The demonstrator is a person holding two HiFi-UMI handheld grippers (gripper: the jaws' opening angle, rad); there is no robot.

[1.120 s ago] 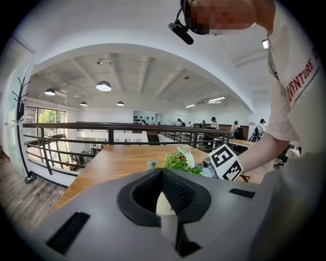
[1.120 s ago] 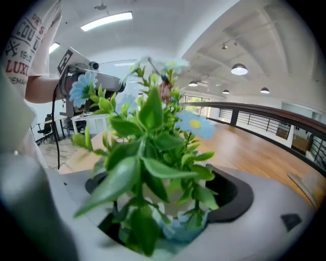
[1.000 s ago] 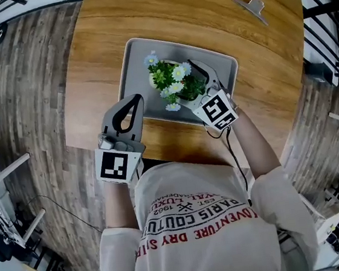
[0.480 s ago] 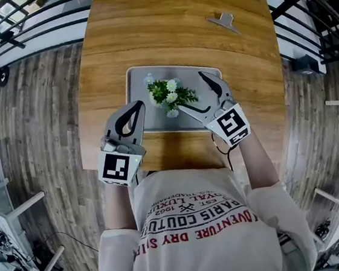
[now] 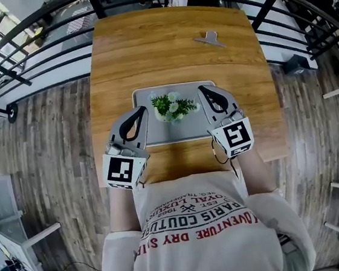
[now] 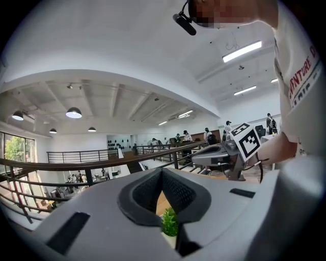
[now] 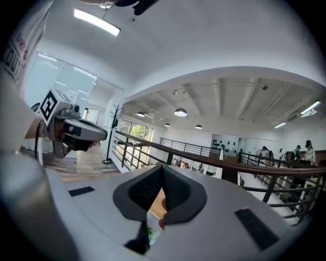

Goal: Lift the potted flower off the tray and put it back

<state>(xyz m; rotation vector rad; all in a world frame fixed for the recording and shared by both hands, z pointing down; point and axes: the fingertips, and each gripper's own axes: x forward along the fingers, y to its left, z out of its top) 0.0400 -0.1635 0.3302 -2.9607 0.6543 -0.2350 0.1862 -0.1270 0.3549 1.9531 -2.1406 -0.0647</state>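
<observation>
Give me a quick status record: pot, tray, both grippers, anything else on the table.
potted flower: upright in the tray, held by neither gripper
tray: on the wooden table, toward the person
left gripper: shut, empty, at the tray's left side
right gripper: jaws have just been closing, now shut, nothing between them
metal clip: far side of table, apart from tray

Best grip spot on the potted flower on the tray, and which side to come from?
Probably the pot wall, below the leaves, coming in level from the tray's near edge. The potted flower stands upright on the tray and its blooms spread over the rim, so a top-down grip would likely crush them.
</observation>
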